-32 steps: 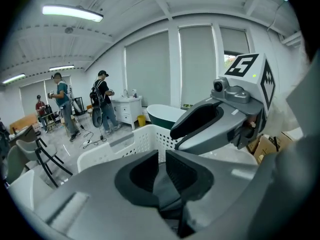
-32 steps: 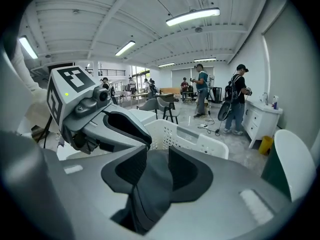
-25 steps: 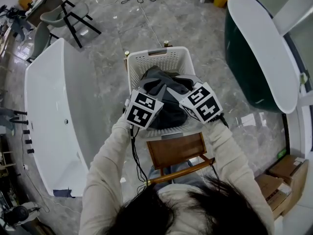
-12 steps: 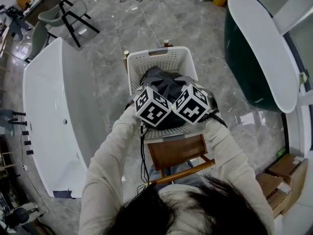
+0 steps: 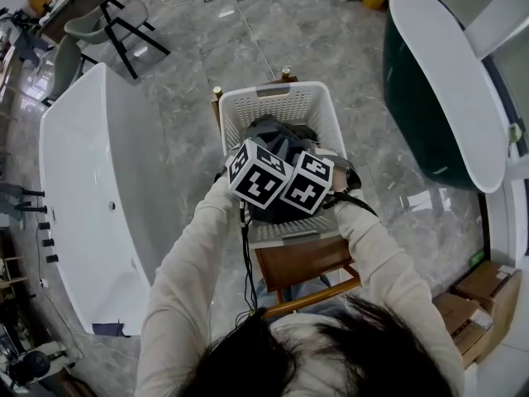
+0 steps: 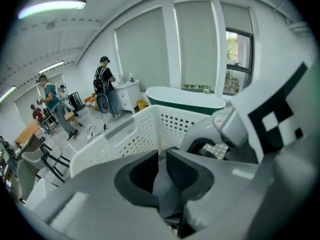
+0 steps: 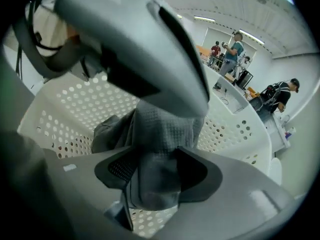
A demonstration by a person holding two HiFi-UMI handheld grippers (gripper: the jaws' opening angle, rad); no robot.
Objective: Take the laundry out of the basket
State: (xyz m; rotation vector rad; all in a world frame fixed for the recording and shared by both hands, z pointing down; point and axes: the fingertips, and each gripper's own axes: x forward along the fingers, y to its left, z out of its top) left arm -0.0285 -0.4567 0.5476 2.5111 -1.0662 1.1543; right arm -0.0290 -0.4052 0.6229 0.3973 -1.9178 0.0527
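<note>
A white perforated basket [image 5: 273, 92] stands near the middle of the head view, a little toward 12 o'clock, on a grey marble floor [image 5: 190, 73]. A wooden chair [image 5: 302, 259] is just at its 6 o'clock edge. The grey laundry [image 5: 277, 131] lies heaped inside the basket, mostly in the half nearer the person. Both tongs reach down into it close side by side, the left at the 9 o'clock side of the right. The left tongs [image 6: 162, 171] have their jaws nearly together and pinch a fold of the grey cloth between the pads. The right tongs [image 7: 156, 176] have just been opening and stand wide. A bunch of waffle-textured grey cloth hangs between their jaws, and part of one ribbed pad shows bare beside it, so the cloth is not clamped. A long white bathtub [image 5: 83, 197] lies at 9 o'clock of the basket. A dark green tub [image 5: 413, 106] with a white rim is at 2 o'clock, and cardboard boxes [image 5: 483, 292] are at 4 o'clock. In the left gripper view several people [image 6: 105, 84] stand far off at 10 o'clock.
</note>
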